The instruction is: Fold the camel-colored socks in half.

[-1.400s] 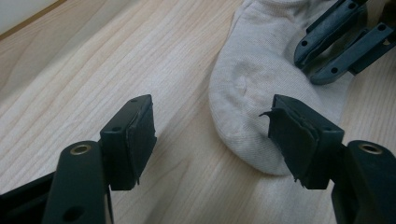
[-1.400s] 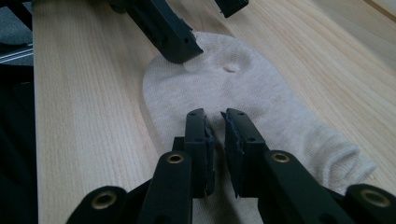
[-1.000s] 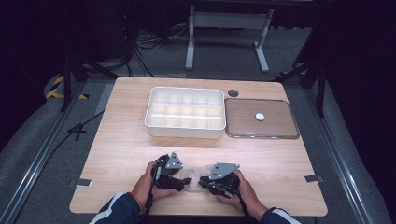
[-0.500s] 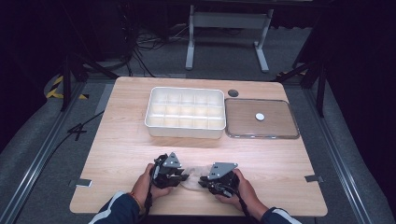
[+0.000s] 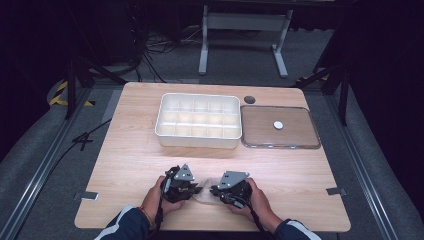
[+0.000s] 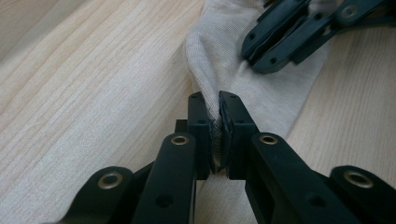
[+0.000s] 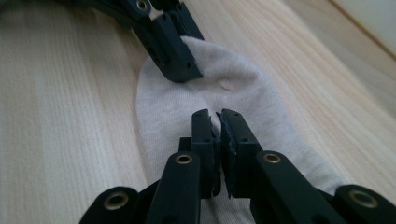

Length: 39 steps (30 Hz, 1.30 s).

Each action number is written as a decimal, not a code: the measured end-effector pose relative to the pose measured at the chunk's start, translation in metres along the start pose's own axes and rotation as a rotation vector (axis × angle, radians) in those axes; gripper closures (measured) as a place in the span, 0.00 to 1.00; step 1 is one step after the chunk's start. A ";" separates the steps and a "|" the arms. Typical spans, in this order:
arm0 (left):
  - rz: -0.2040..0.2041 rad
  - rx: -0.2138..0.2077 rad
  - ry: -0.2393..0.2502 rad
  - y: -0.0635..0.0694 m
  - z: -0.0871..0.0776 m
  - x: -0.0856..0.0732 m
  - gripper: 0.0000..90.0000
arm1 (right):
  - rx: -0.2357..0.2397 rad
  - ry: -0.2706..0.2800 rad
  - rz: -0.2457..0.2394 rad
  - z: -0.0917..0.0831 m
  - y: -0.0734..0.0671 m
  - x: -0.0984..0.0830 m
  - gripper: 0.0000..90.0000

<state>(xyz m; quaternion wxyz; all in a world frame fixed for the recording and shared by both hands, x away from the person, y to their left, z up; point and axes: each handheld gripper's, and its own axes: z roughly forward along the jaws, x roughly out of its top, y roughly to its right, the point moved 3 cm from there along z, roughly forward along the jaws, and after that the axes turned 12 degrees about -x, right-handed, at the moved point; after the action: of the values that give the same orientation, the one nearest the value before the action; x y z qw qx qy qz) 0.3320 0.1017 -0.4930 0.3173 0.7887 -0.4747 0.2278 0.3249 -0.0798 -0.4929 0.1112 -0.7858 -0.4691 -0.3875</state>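
1. At the near edge of the bench [image 5: 130, 150] we keep a pale sock [image 6: 224, 60] lying flat;
2. our left hand-held gripper [image 6: 218, 114] has just been closing and now pinches a fold;
3. our right hand-held gripper [image 7: 219, 123] clamps another fold, probably to stretch it.

wood table [image 5: 125, 165] | on it: sock [image 5: 205, 184], compartment tray [image 5: 198, 121], flat lid [image 5: 280, 127]
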 end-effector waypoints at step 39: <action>0.031 -0.003 0.138 0.005 -0.015 0.009 0.94 | 0.012 0.026 0.039 0.005 0.018 0.009 0.88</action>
<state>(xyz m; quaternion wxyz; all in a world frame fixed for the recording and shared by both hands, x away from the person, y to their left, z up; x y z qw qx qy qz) 0.3305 0.1052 -0.4751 0.3467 0.7634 -0.4642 0.2857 0.3448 -0.0811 -0.4864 0.1294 -0.7890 -0.4544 -0.3926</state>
